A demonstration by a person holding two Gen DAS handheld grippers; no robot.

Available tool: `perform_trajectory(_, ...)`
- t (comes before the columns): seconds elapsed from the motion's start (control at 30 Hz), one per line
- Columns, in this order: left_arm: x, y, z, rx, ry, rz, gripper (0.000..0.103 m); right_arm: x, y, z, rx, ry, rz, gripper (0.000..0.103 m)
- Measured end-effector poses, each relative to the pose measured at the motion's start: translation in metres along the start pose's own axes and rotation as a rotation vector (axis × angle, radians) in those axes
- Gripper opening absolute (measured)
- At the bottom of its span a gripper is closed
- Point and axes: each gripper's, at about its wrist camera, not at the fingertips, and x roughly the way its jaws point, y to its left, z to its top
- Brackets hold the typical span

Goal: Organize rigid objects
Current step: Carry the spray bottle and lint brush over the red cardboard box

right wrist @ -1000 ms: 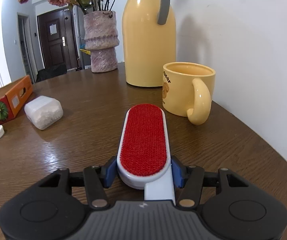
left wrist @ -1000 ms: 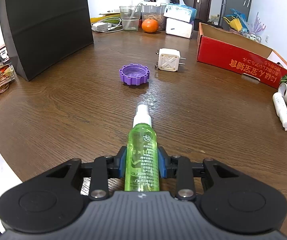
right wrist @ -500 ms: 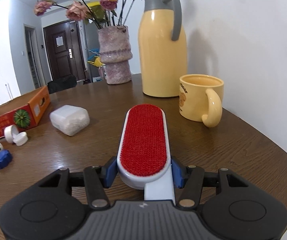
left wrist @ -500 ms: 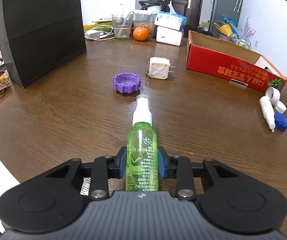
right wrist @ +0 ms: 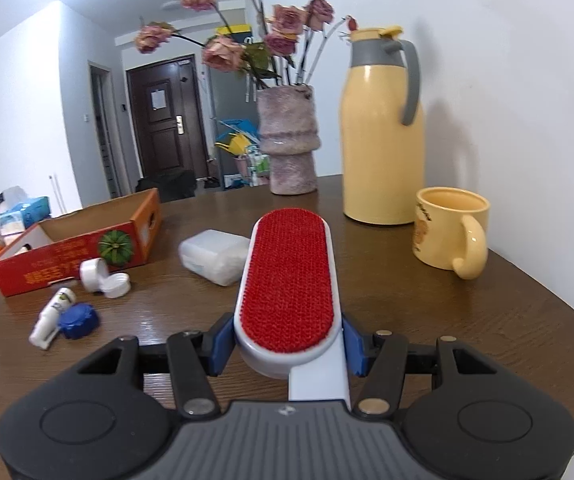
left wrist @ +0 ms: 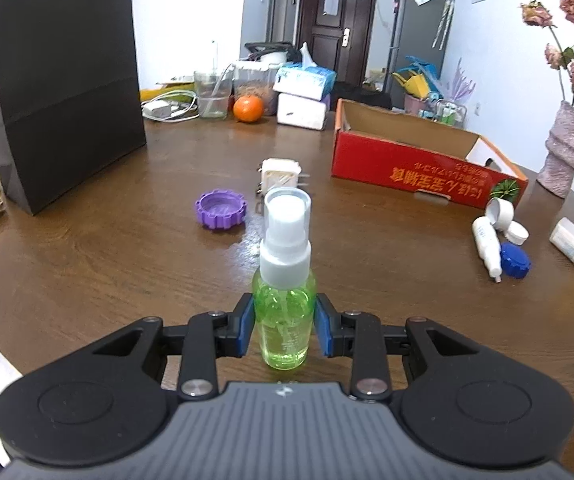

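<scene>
Landmark for this entry: the red cardboard box [left wrist: 419, 166], open-topped, standing on the brown wooden table [left wrist: 127, 248].

Item 1. Your left gripper [left wrist: 284, 326] is clamped narrow on the green spray bottle [left wrist: 285, 300]; the blue pads press its sides, and its white pump top points away from you, toward the near-left side of the box. The bottle is off the table.

Item 2. Your right gripper [right wrist: 287, 346] holds the red lint brush [right wrist: 289, 280] at medium width, pads against the white rim near the handle end, with the red pile facing up. The brush sits in the air to the right of the box.

Item 3. Loose on the table, left of the box: the purple cap [left wrist: 220, 210] and, between it and the box, the white plug adapter [left wrist: 281, 172].

Item 4. At the box's near-right corner: the white tube [left wrist: 486, 246] lying flat, the blue cap [left wrist: 515, 260] touching it, and two white caps [left wrist: 505, 218] just beside the box wall.

Item 5. Right of the box: the white plastic case [right wrist: 213, 256], then the pink vase [right wrist: 289, 140] with dried roses, the yellow thermos jug [right wrist: 383, 132] and the yellow mug [right wrist: 451, 230].

Item 6. Far left of the box: the black paper bag [left wrist: 63, 84], upright. Behind the box's left end: an orange [left wrist: 248, 109] and tissue packs [left wrist: 303, 92].
</scene>
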Motion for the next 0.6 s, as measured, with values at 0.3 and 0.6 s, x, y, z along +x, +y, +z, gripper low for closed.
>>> perform_trajectory(0.3,-0.009,-0.015,0.015,0.032,-0.046,-0.049,0.032,-0.01,0.034,0.006,-0.031,-0.019,0.063,0.054)
perform_trajectory(0.6,-0.01,-0.037,0.04,0.055,-0.087,-0.079,0.032,-0.012,0.071,0.015,-0.064,-0.035,0.123,0.054)
